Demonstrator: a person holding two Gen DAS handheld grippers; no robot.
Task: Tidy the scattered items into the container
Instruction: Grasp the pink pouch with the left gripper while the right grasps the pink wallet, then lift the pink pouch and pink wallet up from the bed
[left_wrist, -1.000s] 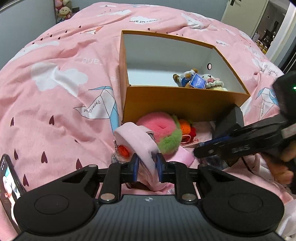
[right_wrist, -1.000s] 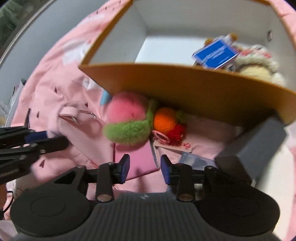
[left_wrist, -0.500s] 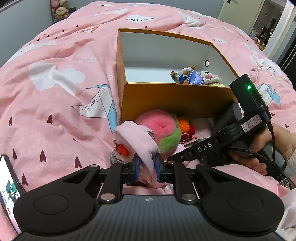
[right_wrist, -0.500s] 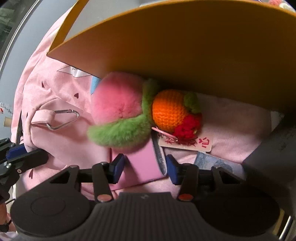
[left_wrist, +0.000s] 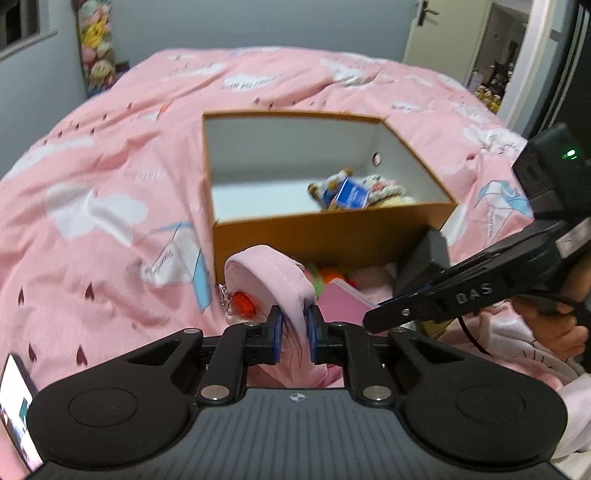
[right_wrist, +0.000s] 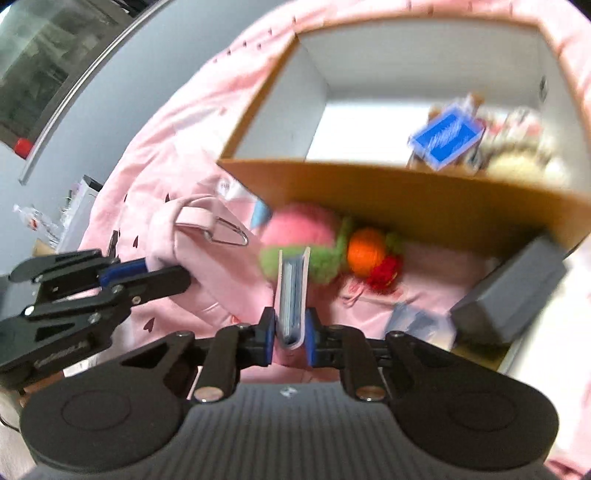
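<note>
Grippers both clamping: your left gripper (left_wrist: 294, 329) is pinching the pink pouch (left_wrist: 271, 275), your right gripper (right_wrist: 290, 334), just closed, is squeezing the pink booklet (right_wrist: 291, 295) before the cardboard box (left_wrist: 332, 236).

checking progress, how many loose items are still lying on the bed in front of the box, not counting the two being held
3: a pink-green plush ball and an orange crochet toy against the box front, a grey case at its right corner. More may be hidden.

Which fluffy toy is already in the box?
The little teddy with the blue tag lies inside the box. The pink-and-green fluffy ball and the orange knitted one lie outside, before its front wall.
</note>
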